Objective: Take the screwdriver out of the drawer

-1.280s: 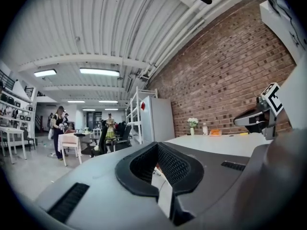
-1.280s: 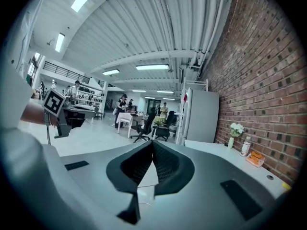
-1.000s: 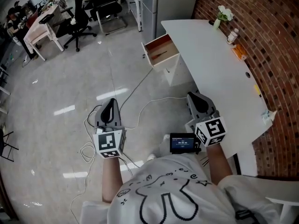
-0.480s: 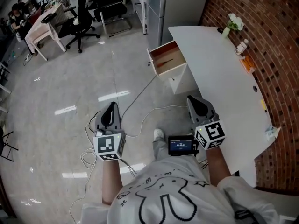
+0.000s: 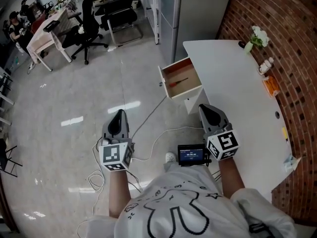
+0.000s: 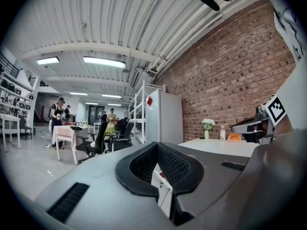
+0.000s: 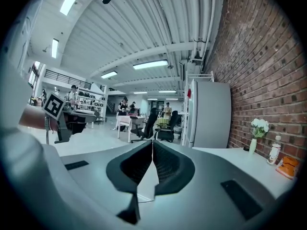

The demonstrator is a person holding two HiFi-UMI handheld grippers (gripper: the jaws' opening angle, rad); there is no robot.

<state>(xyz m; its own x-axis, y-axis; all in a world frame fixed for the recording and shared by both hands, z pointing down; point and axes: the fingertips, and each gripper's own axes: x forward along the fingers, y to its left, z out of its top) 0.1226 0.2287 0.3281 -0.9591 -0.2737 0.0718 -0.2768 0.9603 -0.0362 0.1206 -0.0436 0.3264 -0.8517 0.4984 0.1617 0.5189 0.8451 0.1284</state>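
Head view: a person in a white printed T-shirt stands on a glossy office floor, L gripper and R gripper held out side by side, well apart. Both tongs are clenched, pads tip to tip w/ nothing between them, as the L and R gripper views bear out. The screwdriver, red-handled, lies slantwise inside the open drawer, which is pulled out from the white desk. The drawer sits at 11 o'clock from the R gripper and 2 o'clock from the L gripper, clear of both. A small screen unit sits just beside the R gripper's marker cube, at its 9 o'clock. Along the brick wall, at 1 to 2 o'clock on the desk: a vase of white flowers, a bottle and an orange item. A cable trails over the floor btwn the grippers, running toward the drawer. Office chairs and a second desk stand at 10 to 11 o'clock, well off
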